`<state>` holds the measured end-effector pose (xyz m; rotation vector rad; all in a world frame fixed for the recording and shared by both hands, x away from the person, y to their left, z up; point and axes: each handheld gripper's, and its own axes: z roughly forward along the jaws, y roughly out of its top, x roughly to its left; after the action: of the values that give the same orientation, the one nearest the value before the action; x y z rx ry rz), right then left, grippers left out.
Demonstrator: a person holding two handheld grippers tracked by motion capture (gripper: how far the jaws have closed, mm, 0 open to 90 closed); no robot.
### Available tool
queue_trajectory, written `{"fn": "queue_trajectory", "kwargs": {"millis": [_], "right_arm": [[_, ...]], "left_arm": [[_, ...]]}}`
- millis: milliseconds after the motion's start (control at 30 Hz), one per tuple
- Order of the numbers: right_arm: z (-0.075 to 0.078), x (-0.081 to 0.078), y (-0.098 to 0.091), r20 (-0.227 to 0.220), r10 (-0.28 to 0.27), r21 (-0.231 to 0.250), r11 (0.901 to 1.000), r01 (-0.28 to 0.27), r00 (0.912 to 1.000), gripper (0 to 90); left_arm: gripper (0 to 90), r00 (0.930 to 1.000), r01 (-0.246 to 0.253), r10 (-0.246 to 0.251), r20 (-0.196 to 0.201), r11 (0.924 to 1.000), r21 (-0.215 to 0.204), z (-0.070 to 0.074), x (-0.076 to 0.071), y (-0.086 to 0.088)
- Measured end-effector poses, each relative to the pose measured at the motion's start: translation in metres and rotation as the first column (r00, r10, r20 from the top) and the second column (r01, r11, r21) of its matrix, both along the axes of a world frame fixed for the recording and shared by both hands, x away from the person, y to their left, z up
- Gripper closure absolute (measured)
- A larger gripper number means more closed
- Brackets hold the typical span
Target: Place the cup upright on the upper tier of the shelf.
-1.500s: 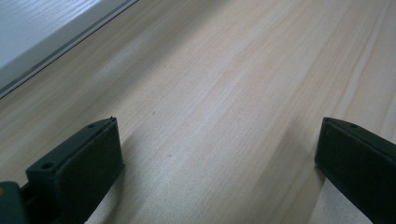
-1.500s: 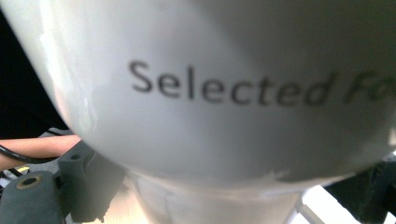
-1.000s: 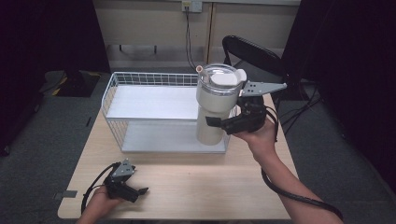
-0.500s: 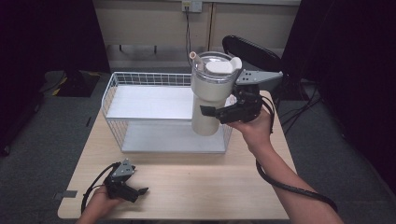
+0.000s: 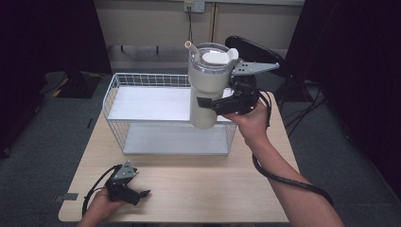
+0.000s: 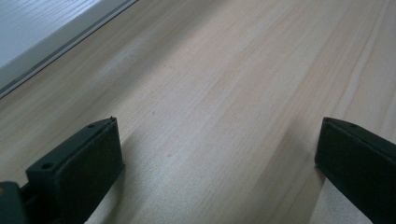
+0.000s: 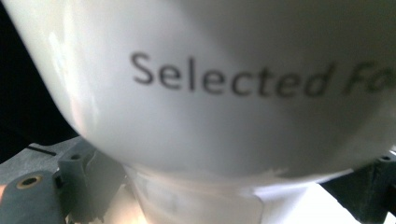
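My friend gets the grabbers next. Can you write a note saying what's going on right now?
Right gripper: shut on the white tumbler, held upright in the air over the wire basket's right end.
Left gripper: open, holding nothing, resting on the wooden table near its front left corner.
Done: tumbler picked up.
Left: probably lower it into the basket, then let go. Keep it upright; it has a lid and straw.

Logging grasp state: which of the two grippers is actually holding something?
The right gripper, clamped on the white tumbler above the wire basket. The left gripper sits open on the table.
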<state>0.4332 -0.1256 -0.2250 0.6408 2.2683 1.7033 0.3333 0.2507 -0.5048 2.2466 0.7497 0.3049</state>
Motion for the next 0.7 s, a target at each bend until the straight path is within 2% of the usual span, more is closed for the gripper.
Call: {"fn": "queue_trajectory", "kwargs": {"millis": [400,700], "right_arm": [[0.008,0.014,0.012,0.018,-0.031,-0.018,0.9993,0.032,0.9993,9.7],[0.006,0.025,0.019,0.019,-0.053,-0.023,0.9983,0.054,0.9984,9.7]], "left_arm": [[0.0,1.0,0.0,0.0,0.0,1.0,0.0,0.0,0.0,0.0],[0.1,1.0,0.0,0.0,0.0,1.0,0.0,0.0,0.0,0.0]]}}
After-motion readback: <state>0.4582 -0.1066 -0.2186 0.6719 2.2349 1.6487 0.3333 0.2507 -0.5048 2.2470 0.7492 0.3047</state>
